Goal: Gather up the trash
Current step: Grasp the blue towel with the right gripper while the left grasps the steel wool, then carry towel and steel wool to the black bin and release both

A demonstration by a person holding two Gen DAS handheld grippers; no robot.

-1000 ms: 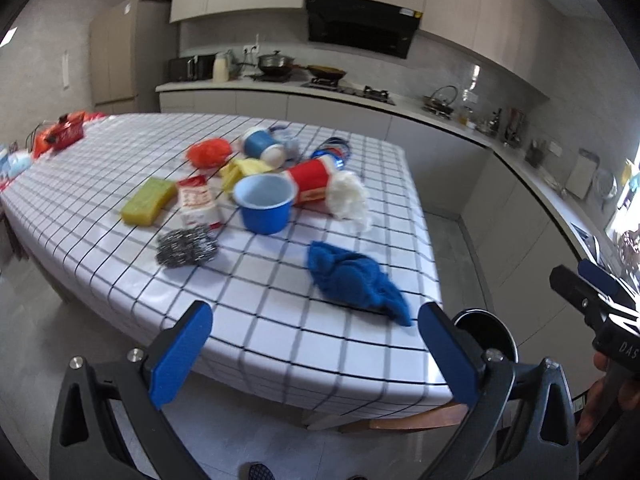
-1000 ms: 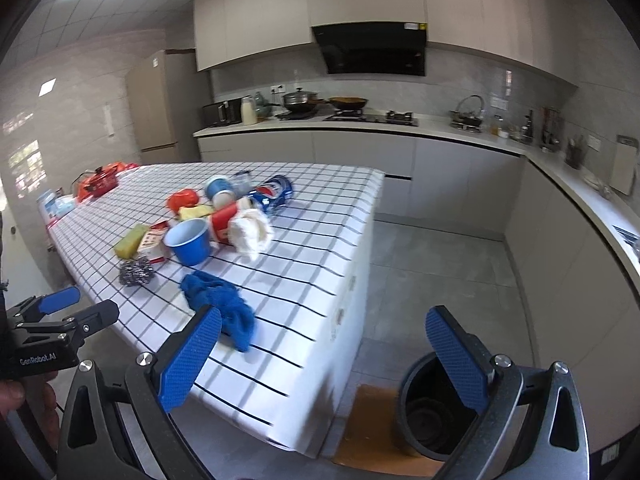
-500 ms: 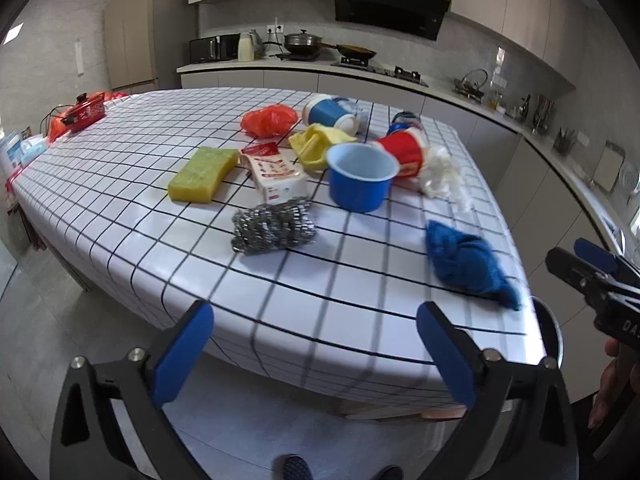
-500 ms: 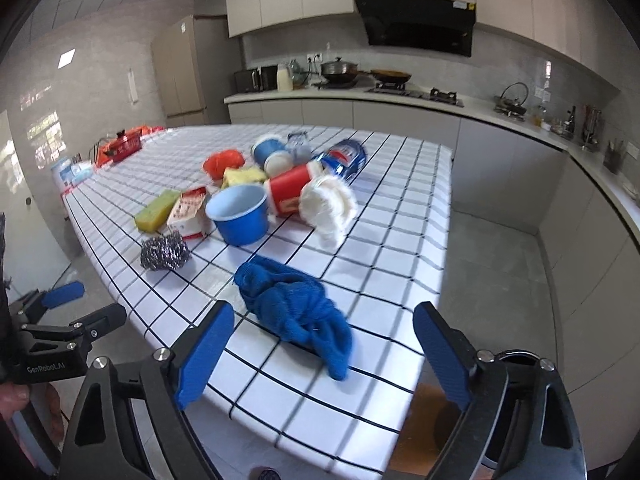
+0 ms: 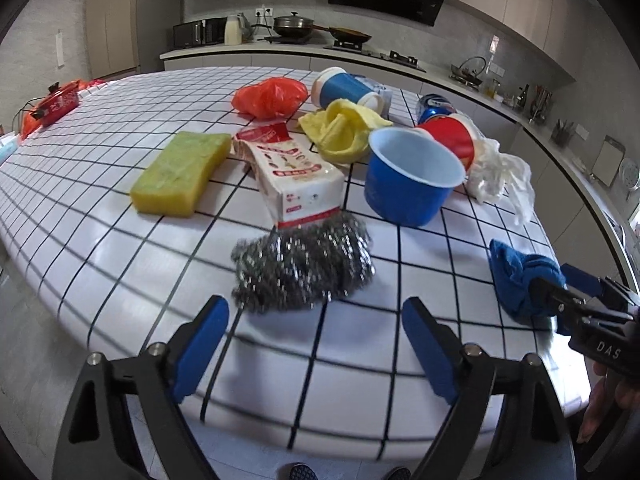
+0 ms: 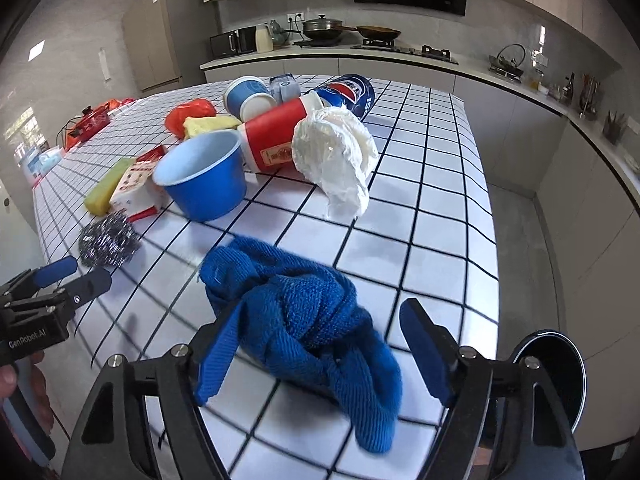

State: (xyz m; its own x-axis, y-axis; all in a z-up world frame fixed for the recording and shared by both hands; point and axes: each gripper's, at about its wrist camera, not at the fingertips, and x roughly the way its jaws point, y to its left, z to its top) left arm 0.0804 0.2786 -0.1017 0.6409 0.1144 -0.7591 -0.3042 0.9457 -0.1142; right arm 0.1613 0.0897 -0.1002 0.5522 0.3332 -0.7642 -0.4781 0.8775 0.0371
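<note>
Both grippers' jaws are closing with nothing pinched yet: left gripper [image 5: 316, 344] just short of the steel scourer [image 5: 303, 266], right gripper [image 6: 320, 354] straddling the blue cloth [image 6: 296, 312] on the checked table [image 6: 432, 208].

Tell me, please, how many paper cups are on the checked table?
3. A blue cup stands upright near the steel scourer; a red cup lies on its side behind it, white plastic at its mouth; a blue-and-white cup lies farther back. The clutter could hide others.
</note>
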